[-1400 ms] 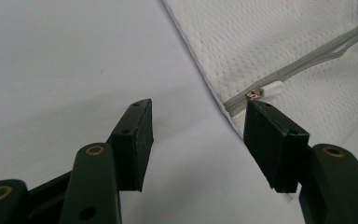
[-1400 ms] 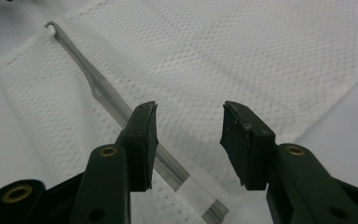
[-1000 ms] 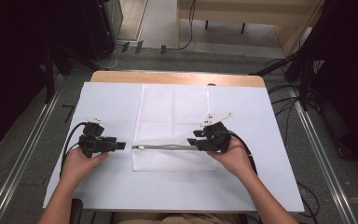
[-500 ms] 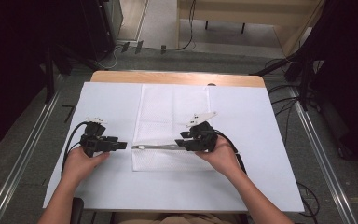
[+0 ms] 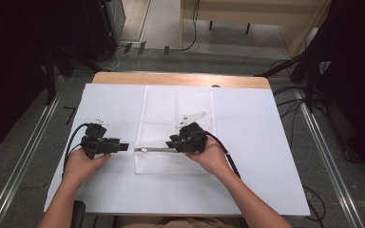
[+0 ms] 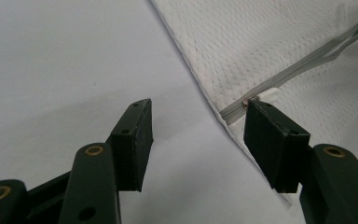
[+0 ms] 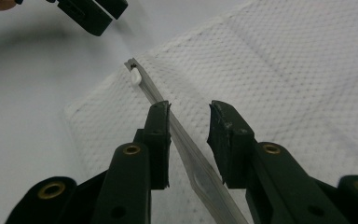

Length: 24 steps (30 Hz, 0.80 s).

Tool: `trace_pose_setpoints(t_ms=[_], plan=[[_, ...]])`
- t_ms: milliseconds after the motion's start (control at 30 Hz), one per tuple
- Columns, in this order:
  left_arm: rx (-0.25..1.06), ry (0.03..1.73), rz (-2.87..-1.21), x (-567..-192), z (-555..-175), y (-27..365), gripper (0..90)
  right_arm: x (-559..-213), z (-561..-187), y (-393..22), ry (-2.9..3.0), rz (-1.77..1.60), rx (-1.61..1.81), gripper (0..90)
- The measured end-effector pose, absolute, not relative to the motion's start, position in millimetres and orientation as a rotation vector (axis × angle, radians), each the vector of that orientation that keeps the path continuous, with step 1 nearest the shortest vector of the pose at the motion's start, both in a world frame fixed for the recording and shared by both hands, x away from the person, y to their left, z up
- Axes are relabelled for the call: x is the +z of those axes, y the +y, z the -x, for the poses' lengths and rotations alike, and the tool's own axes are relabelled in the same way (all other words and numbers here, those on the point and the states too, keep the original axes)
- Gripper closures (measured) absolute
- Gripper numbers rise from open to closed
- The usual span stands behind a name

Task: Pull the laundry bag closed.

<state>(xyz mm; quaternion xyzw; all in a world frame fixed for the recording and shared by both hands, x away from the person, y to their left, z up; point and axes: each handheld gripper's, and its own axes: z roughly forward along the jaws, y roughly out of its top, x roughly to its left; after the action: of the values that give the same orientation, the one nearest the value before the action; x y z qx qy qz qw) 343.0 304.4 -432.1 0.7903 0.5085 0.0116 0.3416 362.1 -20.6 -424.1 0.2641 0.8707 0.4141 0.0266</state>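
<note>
A white mesh pouch (image 5: 178, 109) lies flat in the middle of the table, its grey zipper (image 5: 154, 149) running along its near part. My left gripper (image 5: 123, 145) rests at the pouch's left edge, open, with one jaw beside the zipper's end (image 6: 235, 109) and nothing held. My right gripper (image 5: 171, 145) sits low over the zipper, open. In the right gripper view the zipper strip (image 7: 154, 93) runs up between the jaws of that gripper (image 7: 191, 112) to a white end tab (image 7: 135, 77). The left gripper (image 6: 198, 116) straddles bare table and the pouch's edge (image 6: 270, 37).
A white cover (image 5: 261, 142) spreads over the wooden table (image 5: 180, 78). Cables (image 5: 73, 137) trail from both grippers toward the person. Dark stands and floor cables surround the table. The left gripper's jaws (image 7: 91, 11) show at the top left of the right gripper view.
My right gripper has slid left along the zipper toward the left gripper. The left gripper has stayed where it was.
</note>
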Motion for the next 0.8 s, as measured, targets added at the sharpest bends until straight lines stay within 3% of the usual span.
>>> trace_pose_setpoints(t_ms=[800], plan=[[0.042,1.323,-2.051,-431.5,-343.9,305.8,42.6,-443.7,-363.0,39.3,2.807,-0.745,1.229,79.0]])
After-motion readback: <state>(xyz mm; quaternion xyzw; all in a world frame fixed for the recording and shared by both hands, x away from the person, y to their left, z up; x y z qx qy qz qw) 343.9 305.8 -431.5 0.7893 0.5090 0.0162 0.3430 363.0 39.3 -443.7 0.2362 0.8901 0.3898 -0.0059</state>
